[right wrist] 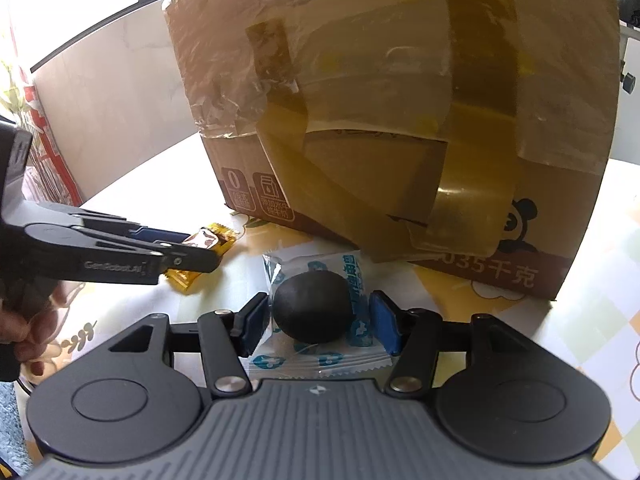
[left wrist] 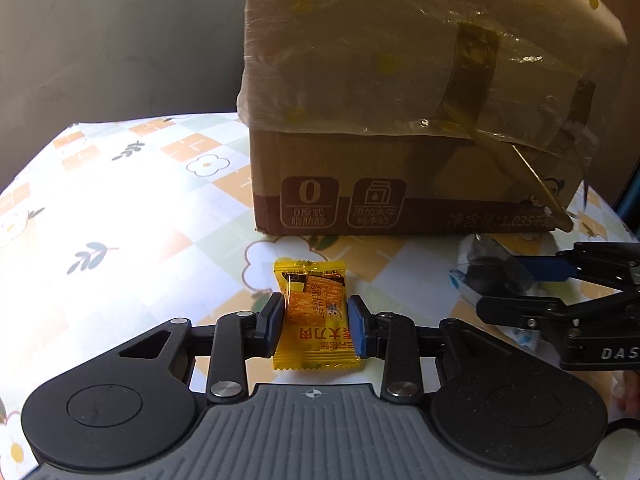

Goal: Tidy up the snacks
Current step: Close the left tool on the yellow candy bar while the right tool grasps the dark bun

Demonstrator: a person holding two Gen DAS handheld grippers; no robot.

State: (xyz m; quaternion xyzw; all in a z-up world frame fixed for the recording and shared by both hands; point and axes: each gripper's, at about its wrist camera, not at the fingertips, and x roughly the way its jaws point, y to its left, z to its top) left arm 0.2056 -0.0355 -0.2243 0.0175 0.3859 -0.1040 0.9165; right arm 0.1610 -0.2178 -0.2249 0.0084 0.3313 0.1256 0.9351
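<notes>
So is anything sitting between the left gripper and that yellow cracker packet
Nothing visible does. The yellow cracker packet already lies between the left gripper fingers on the tablecloth, pads at its sides. The cardboard box stands behind it, apart.

Tabletop [left wrist: 120, 208] is covered with a cloth printed in orange and pale green checks, white flowers and leaf sprigs. Standing on it: a taped cardboard box [left wrist: 400, 184], upper part wrapped in plastic film. In front of the box lie a yellow cracker packet [left wrist: 316, 320] and, to its right, a clear blue-printed packet [right wrist: 320, 316] holding a dark round item.
</notes>
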